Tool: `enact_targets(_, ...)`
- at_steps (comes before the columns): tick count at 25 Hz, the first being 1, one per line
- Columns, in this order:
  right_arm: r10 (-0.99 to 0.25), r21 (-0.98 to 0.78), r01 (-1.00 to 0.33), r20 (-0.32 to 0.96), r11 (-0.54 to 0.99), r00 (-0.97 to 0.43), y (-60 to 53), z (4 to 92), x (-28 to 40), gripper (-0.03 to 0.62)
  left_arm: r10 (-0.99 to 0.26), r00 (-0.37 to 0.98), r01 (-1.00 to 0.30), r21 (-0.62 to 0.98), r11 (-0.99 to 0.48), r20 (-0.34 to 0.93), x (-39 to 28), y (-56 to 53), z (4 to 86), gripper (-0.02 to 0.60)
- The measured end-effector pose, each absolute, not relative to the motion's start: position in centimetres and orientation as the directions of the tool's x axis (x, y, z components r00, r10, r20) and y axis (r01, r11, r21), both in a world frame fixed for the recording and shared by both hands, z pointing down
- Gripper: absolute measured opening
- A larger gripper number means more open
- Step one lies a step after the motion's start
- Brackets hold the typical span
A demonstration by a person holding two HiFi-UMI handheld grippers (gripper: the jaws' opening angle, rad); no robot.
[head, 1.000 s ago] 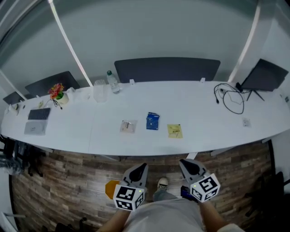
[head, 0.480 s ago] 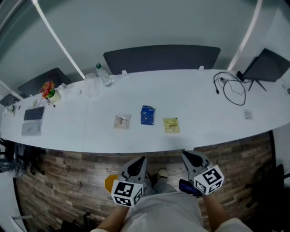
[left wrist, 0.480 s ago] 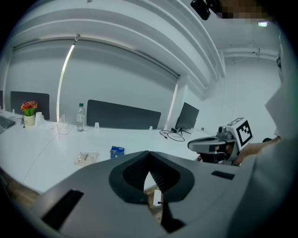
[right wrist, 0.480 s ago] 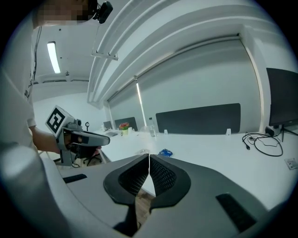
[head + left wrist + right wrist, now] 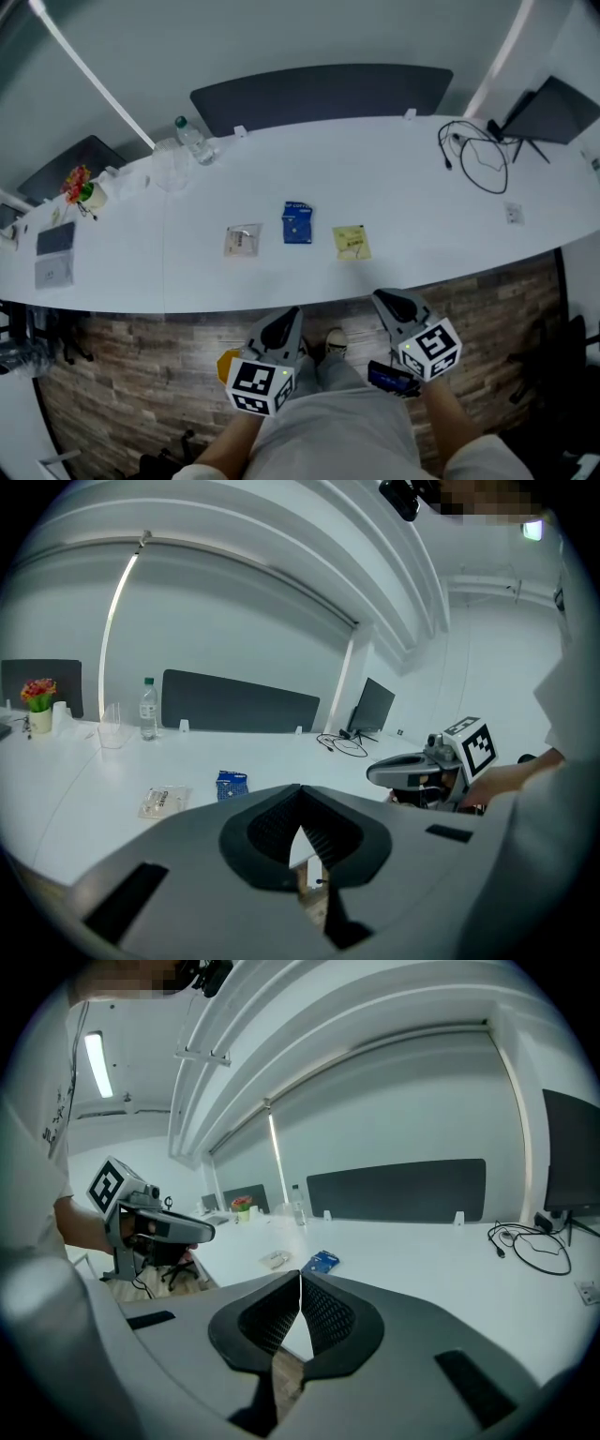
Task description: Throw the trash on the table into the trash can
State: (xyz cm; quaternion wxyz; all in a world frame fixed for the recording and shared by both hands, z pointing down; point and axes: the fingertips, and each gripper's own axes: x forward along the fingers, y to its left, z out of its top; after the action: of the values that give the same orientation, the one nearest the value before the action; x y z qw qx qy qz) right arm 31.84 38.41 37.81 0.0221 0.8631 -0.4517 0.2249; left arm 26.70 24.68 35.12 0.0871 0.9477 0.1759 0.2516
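Note:
Three pieces of trash lie in a row on the white table (image 5: 422, 234): a clear wrapper (image 5: 242, 240), a blue packet (image 5: 297, 223) and a yellow packet (image 5: 352, 242). My left gripper (image 5: 285, 322) and right gripper (image 5: 386, 302) hover side by side over the wooden floor, just short of the table's near edge. Both are shut and hold nothing. In the left gripper view the shut jaws (image 5: 300, 829) point toward the wrapper (image 5: 165, 801) and blue packet (image 5: 231, 784). In the right gripper view the jaws (image 5: 300, 1281) meet below the blue packet (image 5: 322, 1261).
An orange object (image 5: 228, 364) sits on the floor, partly hidden by my left gripper. At the back left stand a water bottle (image 5: 190, 139), a clear cup (image 5: 172, 169) and a flower pot (image 5: 80, 187). A coiled cable (image 5: 473, 155) and a dark screen (image 5: 553, 108) occupy the right end.
The head view has drifted, so the table and its trash sit higher and further left in the picture. Both grippers stay shut and empty near the table's edge.

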Motion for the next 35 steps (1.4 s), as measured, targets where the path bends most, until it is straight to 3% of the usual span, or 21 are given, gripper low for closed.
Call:
enact_targets(11, -0.738, -0.154, -0.779, 0.472, -0.608, 0.483, 39.6, 39.7, 36.2, 0.032, 0.394, 0.788, 0.288, 0.282, -0.915, 0.473, 29.7, 24.3, 37.7, 0.000)
enact_targets(17, -0.768, -0.246, -0.754, 0.418, -0.610, 0.485, 42.0, 33.7, 35.3, 0.032, 0.406, 0.782, 0.294, 0.293, -0.910, 0.473, 30.7, 24.5, 38.3, 0.000)
enact_targets(24, -0.699, -0.148, -0.732, 0.468, -0.665, 0.541, 47.8, 29.8, 33.9, 0.032, 0.423, 0.770, 0.310, 0.300, -0.902, 0.477, 30.3, 25.4, 38.6, 0.000)
enact_targets(35, -0.718, -0.134, -0.745, 0.422, -0.653, 0.554, 43.2, 40.3, 37.7, 0.034, 0.429, 0.755, 0.321, 0.291, -0.901, 0.496, 29.8, 25.9, 39.8, 0.000)
